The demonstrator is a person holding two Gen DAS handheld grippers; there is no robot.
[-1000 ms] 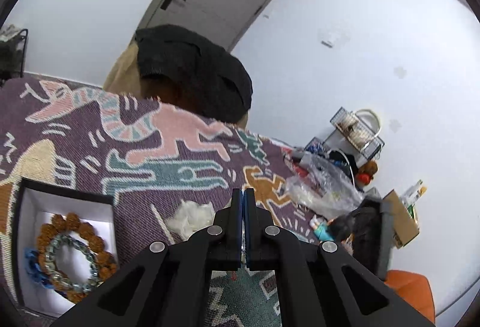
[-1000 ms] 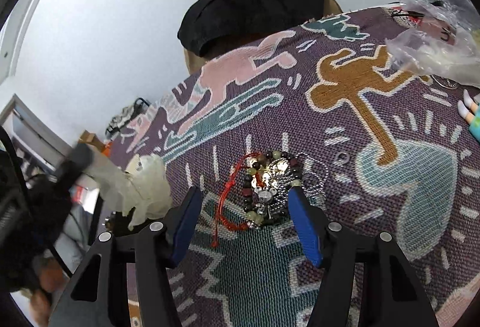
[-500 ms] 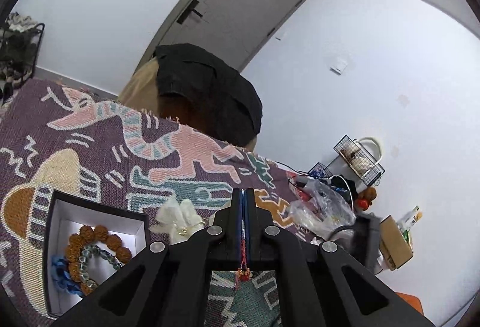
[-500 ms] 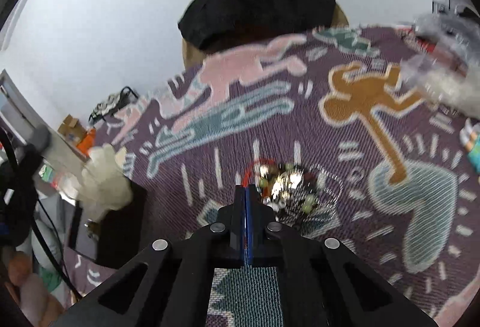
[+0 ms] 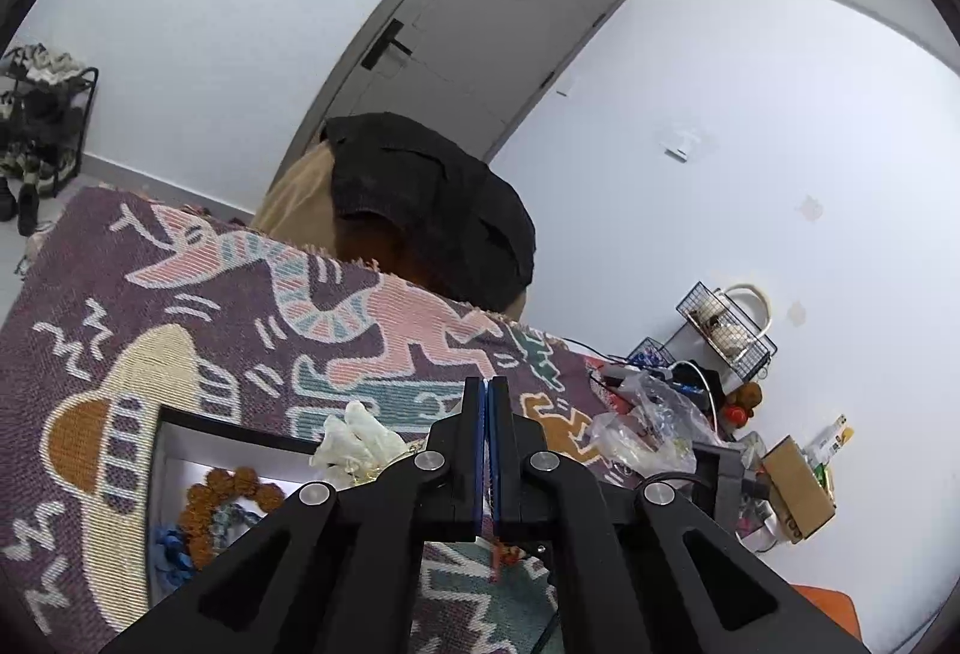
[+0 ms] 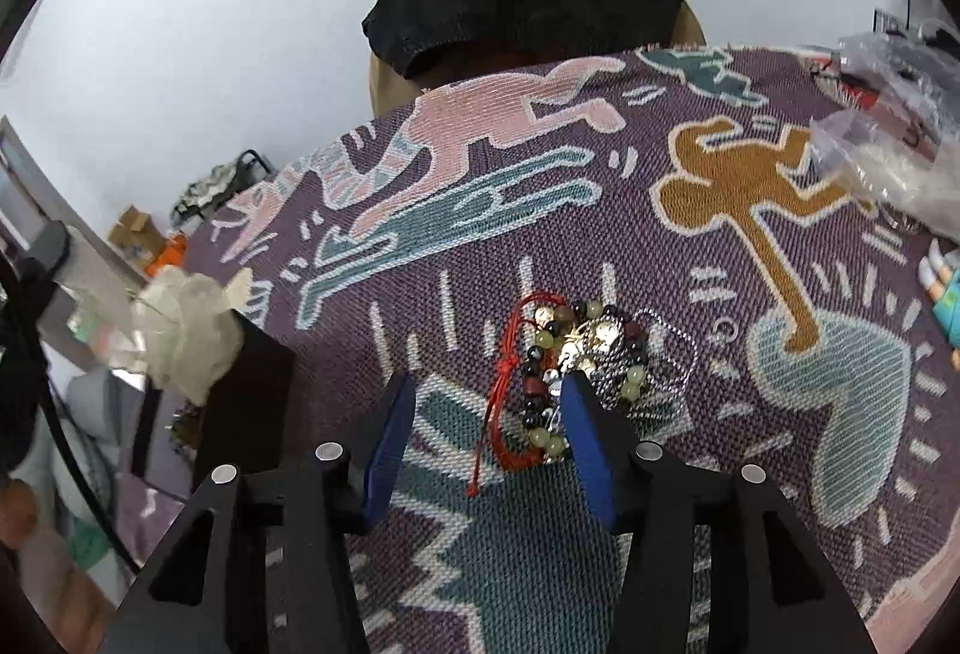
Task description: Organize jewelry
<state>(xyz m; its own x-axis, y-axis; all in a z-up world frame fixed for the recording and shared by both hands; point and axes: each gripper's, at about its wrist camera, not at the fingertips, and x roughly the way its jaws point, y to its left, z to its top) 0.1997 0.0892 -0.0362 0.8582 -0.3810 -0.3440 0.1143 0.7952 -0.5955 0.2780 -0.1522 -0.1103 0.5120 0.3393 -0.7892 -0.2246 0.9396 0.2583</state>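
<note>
Fingers of my left gripper (image 5: 486, 390) were pressed flat together above the purple woven cloth with cartoon figures (image 5: 252, 330); a red cord (image 5: 495, 564) hung below them, though I could not tell whether it was pinched. Left of the gripper on that cloth sat the black-rimmed white box (image 5: 165, 450), holding a brown wooden-bead bracelet (image 5: 207, 498) and a blue piece.

From the right wrist, my right gripper (image 6: 489, 402) stood wide open and empty on the same cloth. Between its blue pads lay a red string (image 6: 507, 372), and the heap of dark and pale-green bead bracelets (image 6: 576, 354) touched the right pad. The box's black wall (image 6: 246, 402) rose left of the heap.
</note>
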